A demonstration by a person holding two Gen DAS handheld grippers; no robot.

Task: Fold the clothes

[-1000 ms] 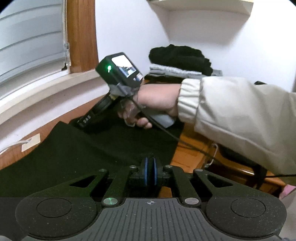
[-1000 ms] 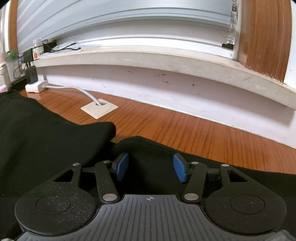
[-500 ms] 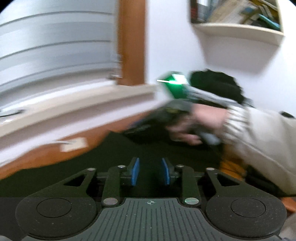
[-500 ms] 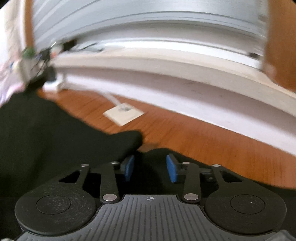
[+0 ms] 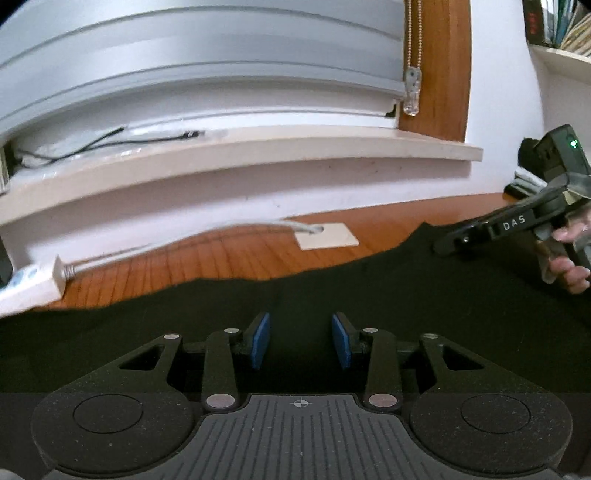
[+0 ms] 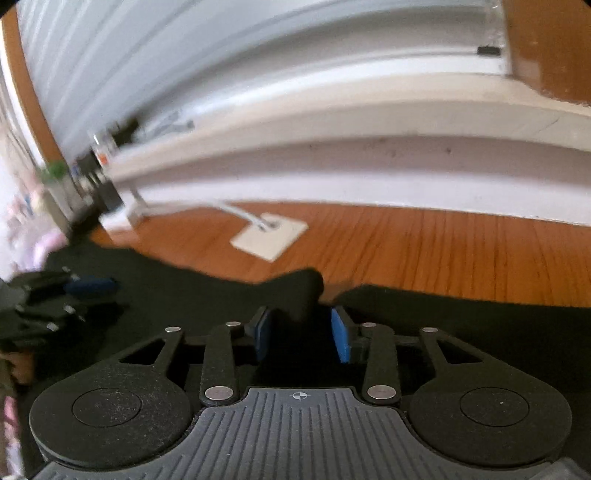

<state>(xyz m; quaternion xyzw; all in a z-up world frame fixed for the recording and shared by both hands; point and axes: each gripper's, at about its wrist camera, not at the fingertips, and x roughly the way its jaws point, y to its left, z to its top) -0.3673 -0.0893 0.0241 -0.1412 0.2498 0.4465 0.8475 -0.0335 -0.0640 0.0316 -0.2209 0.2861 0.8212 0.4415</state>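
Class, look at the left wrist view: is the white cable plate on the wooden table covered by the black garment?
No. The white cable plate lies bare on the wooden table, clear of the black garment edge.

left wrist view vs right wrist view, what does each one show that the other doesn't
Only left wrist: a bookshelf, the blind's bead chain, a clothes pile, and the right tool from the side, in a hand. Only right wrist: the left tool from the side, and a cloth fold standing between the right tool's pads. Both tools' jaws have just been opening; the left has nothing between them. Both: the black garment, wooden table, white cable plate, windowsill.
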